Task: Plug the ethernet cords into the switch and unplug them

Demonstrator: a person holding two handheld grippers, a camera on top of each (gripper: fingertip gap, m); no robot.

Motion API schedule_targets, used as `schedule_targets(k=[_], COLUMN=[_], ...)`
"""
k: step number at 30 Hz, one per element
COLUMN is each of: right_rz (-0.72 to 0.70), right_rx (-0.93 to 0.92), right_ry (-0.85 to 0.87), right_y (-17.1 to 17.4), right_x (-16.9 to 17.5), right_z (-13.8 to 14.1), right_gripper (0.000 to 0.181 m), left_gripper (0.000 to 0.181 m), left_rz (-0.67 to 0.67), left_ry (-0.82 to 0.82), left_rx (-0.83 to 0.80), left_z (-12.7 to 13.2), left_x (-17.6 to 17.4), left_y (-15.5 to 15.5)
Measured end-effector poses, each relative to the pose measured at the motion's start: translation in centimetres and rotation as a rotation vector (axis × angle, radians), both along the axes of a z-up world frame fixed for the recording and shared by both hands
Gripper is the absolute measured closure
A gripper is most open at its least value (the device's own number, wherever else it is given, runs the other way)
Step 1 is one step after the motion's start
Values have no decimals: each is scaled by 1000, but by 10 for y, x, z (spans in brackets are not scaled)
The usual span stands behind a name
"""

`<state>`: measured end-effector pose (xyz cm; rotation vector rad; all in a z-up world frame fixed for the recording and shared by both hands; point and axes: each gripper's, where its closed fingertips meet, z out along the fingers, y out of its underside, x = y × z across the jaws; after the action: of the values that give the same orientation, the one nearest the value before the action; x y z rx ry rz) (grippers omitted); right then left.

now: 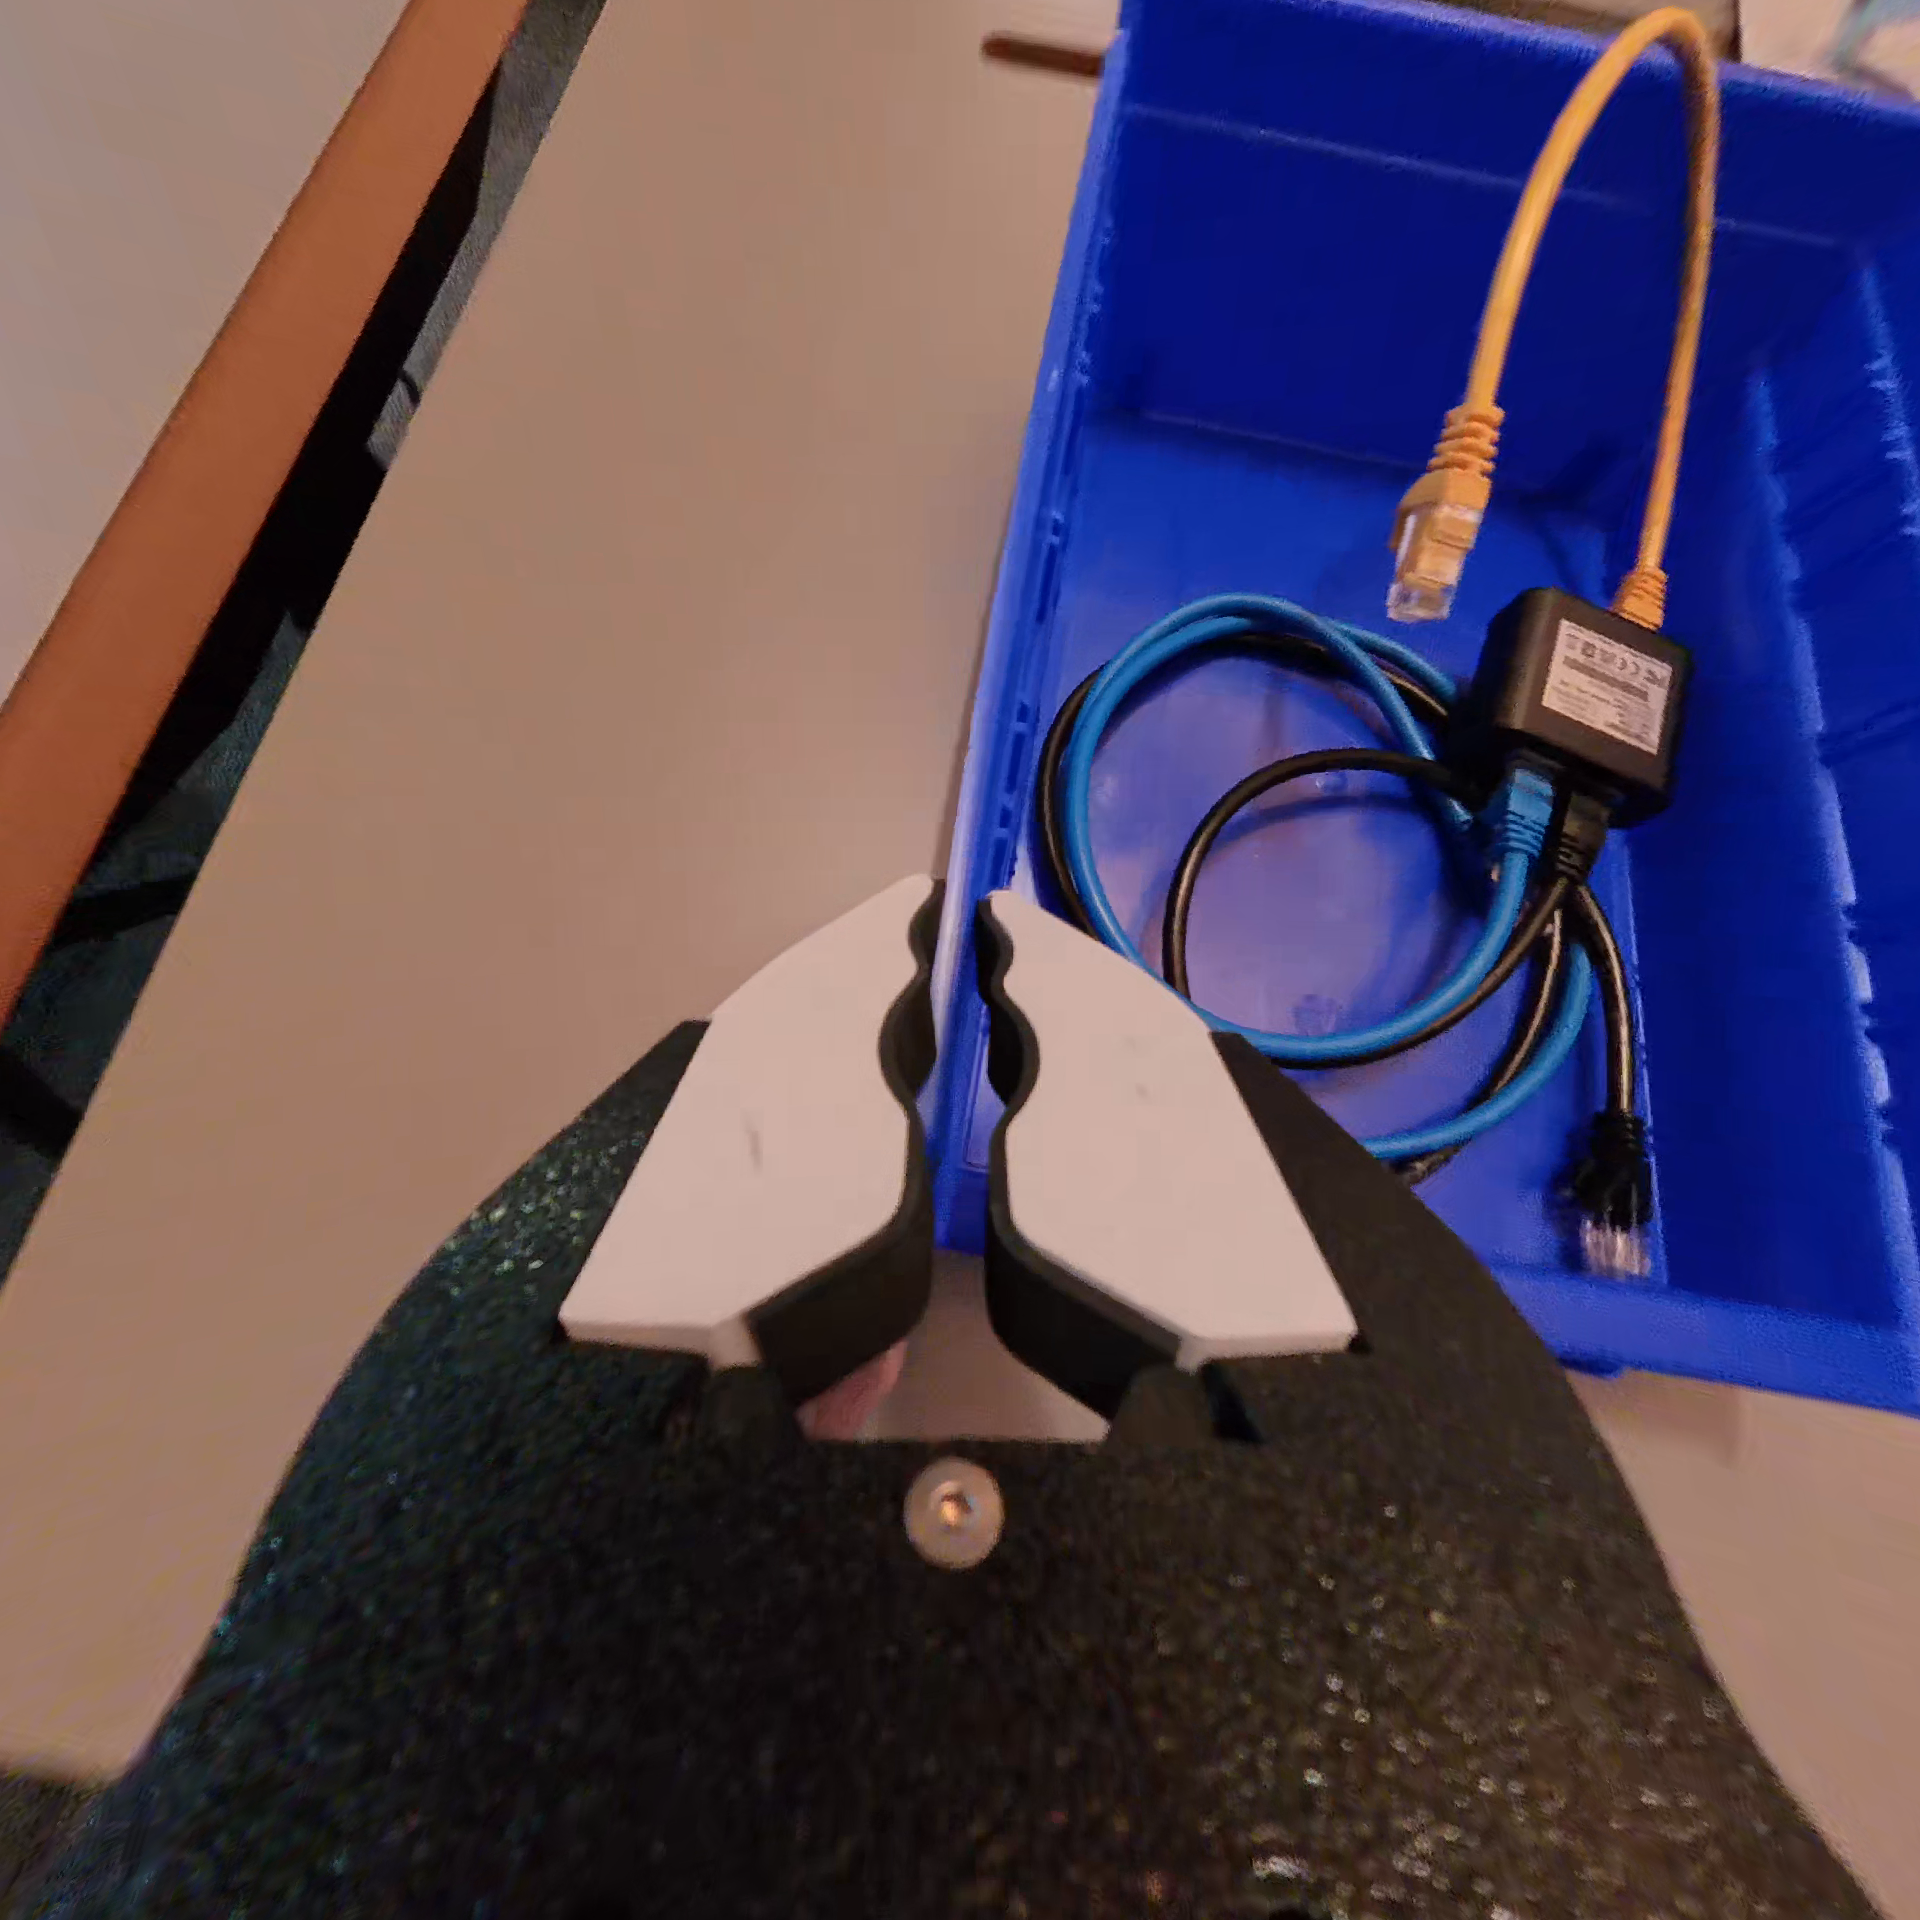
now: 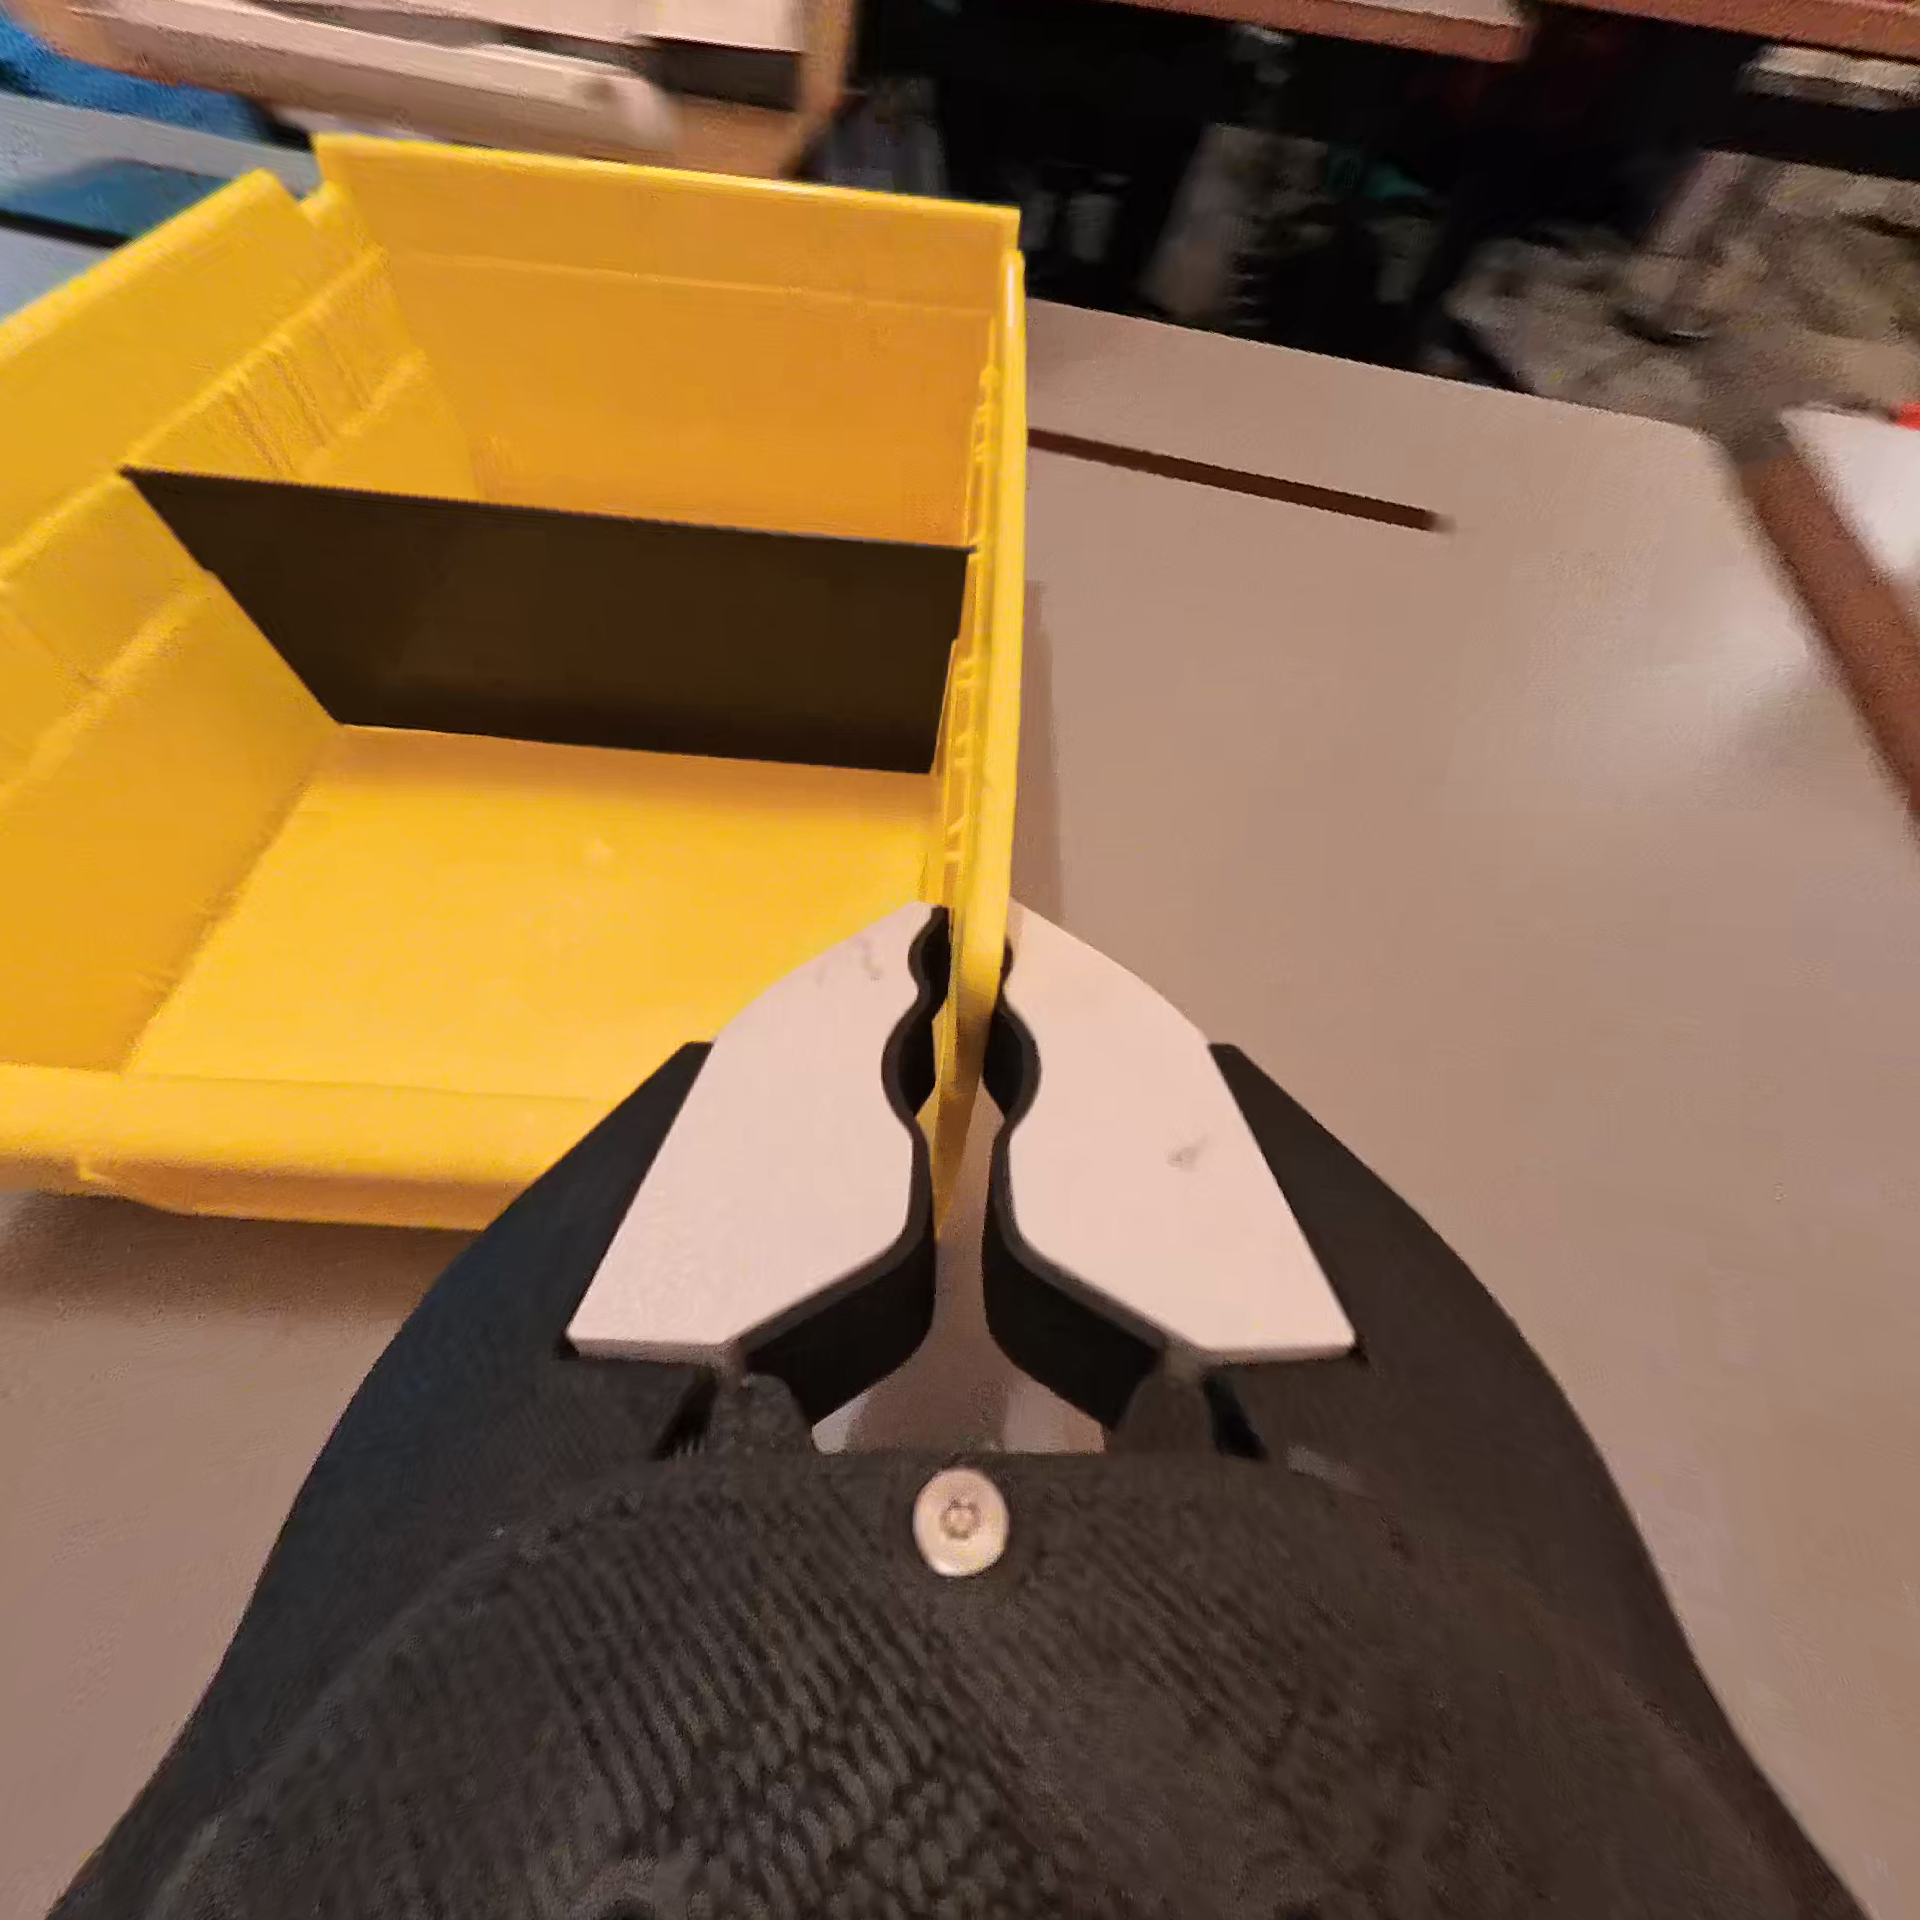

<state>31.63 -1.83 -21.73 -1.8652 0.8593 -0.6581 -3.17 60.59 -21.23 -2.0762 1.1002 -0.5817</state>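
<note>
Yellow bin (image 2: 665, 343) wall in right gripper (image 2: 971, 925).

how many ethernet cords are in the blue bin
3: orange cord arching up from the switch, blue cord and black cord coiled together beside it.

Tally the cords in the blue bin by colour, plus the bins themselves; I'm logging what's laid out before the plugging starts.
Orange cord: 1
Blue cord: 1
Black cord: 1
Black switch: 1
Blue bin: 1
Yellow bin: 1
Total: 6
</note>
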Motion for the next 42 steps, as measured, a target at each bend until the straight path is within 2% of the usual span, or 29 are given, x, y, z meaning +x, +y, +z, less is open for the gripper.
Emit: schedule_targets(k=[1, 4, 7, 10, 18, 19, 20, 21, 22, 24, 25, 26, 27, 28, 29, 33, 35, 37, 39, 40, 42], right_rz=[-60, -203, -265, -293, -266, -242, -242, -265, -256, -206, -172, -128, -88, -57, -34, 64, 125, 153, 170, 170, 176], right_rx=[5, 24, 41, 13, 48, 37, 17, -3, -10, 3, 17, 33, 47, 63, 84, 169, 145, 107, 108, 125, 185], right_ry=[-5, -20, -30, -47, -33, -31, -24, -26, -45, -127, -184, -241, -291, -322, -336, -362, -362, -372, -365, -356, -326], right_y=[-17, -53, -66, -71, -71, -70, -72, -76, -76, -69, -62, -52, -43, -35, -28, 3, 14, 17, 18, 18, 20], right_x=[11, 42, 66, 75, 79, 77, 74, 70, 64, 45, 35, 24, 14, 5, -3, -27, -36, -39, -40, -39, -39], right_z=[0, -2, -1, -2, -1, -1, -2, 1, 7, 27, 40, 53, 65, 73, 78, 85, 82, 81, 80, 79, 78], right_gripper=[178, 177, 176, 175, 176, 171, 151, 127, 113, 101, 100, 100, 99, 99, 99, 104, 103, 103, 103, 104, 107], left_gripper=[177, 177, 178, 177, 175, 168, 162, 155, 149, 149, 148, 141, 127, 113, 108, 108, 107, 107, 118, 115, 121], left_rz=[3, -19, -6, 0, -31, 1, 49, 41, 7, -117, -191, -264, -328, -363, -378, -364, -362, -366, -343, -326, -312], left_ry=[-6, -24, -92, -87, -77, -81, -133, -214, -290, -349, -315, -250, -168, -75, 11, 173, 237, 301, 368, 388, 340], left_rx=[13, 68, 75, 98, 181, 175, 200, 244, 296, 371, 366, 329, 273, 225, 198, 128, 89, 44, 32, 31, 9], left_z=[0, 0, 0, 0, 2, 8, 24, 47, 70, 99, 100, 93, 80, 64, 48, 0, -20, -37, -52, -59, -67], left_x=[21, 77, 116, 128, 131, 127, 124, 125, 128, 143, 154, 168, 182, 195, 207, 260, 278, 289, 294, 294, 299], left_y=[2, 5, 6, 7, 14, 13, 12, 3, -11, -43, -57, -70, -80, -86, -86, -76, -73, -74, -71, -68, -67])
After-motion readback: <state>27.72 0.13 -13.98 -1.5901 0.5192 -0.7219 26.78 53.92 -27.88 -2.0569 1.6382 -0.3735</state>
